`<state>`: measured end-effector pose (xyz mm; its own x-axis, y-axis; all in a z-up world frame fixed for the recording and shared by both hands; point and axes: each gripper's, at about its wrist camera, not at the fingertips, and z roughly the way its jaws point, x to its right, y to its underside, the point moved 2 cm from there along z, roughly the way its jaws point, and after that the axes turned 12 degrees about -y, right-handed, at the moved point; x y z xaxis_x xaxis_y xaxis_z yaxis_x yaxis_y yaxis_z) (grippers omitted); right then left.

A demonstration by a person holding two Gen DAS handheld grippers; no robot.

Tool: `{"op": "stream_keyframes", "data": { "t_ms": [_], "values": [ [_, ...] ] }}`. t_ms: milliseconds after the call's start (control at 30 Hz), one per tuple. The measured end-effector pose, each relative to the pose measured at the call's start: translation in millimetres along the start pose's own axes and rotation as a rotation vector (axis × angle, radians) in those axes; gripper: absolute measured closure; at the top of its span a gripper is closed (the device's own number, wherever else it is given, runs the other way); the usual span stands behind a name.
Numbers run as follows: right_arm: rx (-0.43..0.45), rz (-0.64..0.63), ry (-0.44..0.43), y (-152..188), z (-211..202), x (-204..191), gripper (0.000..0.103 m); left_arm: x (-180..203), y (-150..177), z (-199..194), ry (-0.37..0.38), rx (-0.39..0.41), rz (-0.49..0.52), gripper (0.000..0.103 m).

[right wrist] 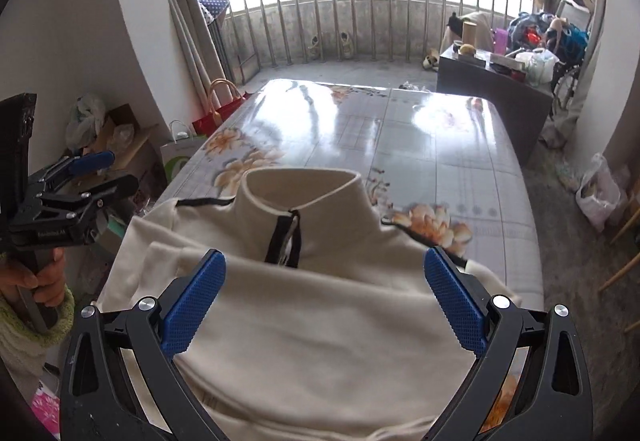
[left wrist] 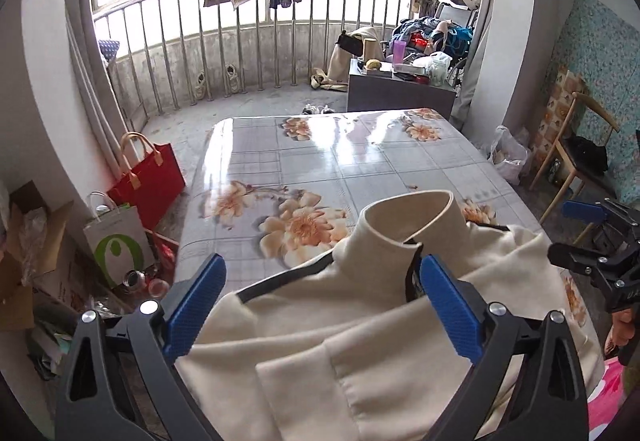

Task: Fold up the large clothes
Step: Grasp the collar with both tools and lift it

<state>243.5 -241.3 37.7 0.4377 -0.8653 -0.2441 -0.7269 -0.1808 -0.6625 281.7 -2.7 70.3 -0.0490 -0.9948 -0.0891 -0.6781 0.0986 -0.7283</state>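
A cream fleece pullover (left wrist: 360,325) (right wrist: 320,321) with a stand-up collar (left wrist: 408,217) (right wrist: 300,189) and a black-trimmed zip lies folded on the near end of the floral table (left wrist: 320,153) (right wrist: 400,129). My left gripper (left wrist: 324,265) hovers over its left part with the blue pads (left wrist: 196,309) wide apart and nothing pinched. Over the garment's right part my right gripper (right wrist: 325,257) is just as wide, with its pads (right wrist: 456,305) clear of the cloth. Each gripper also shows in the other's view, the right gripper (left wrist: 592,241) and the left gripper (right wrist: 80,177), with a hand on each handle.
A red tote bag (left wrist: 148,181) and a white paper bag (left wrist: 116,245) stand on the floor left of the table. A low dark cabinet (left wrist: 400,89) with clutter is behind the table's far end. A wooden chair (left wrist: 576,145) and a plastic bag (left wrist: 508,157) are to the right.
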Motion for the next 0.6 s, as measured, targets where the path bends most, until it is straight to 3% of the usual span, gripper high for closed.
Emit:
{"op": "stream_keyframes", "data": {
  "t_ms": [167, 333, 400, 467, 500, 567, 600],
  "values": [
    [-0.081, 0.088, -0.013, -49.1, 68.2, 41.0, 0.010, 16.7, -27.6, 76.9, 0.038, -0.114, -0.035, 0.027],
    [-0.195, 0.135, -0.002, -69.8, 133.9, 69.6, 0.022, 30.6, -26.6, 131.6, 0.088, -0.230, -0.053, 0.045],
    [-0.234, 0.155, 0.004, -68.6, 153.3, 78.3, 0.031, 33.2, -21.5, 141.6, 0.106, -0.254, -0.057, 0.053],
    [-0.268, 0.171, 0.008, -64.6, 166.5, 83.8, 0.046, 37.2, -18.7, 145.5, 0.128, -0.258, -0.058, 0.063],
    [-0.279, 0.176, 0.001, -62.0, 169.4, 85.7, 0.050, 38.9, -17.8, 145.5, 0.136, -0.255, -0.054, 0.072],
    [-0.284, 0.185, -0.044, -56.6, 166.7, 84.9, 0.076, 42.2, -16.4, 140.0, 0.148, -0.242, -0.037, 0.094],
    [-0.279, 0.178, -0.067, -54.2, 161.0, 80.7, 0.082, 43.7, -15.9, 133.7, 0.151, -0.224, -0.025, 0.094]
  ]
}}
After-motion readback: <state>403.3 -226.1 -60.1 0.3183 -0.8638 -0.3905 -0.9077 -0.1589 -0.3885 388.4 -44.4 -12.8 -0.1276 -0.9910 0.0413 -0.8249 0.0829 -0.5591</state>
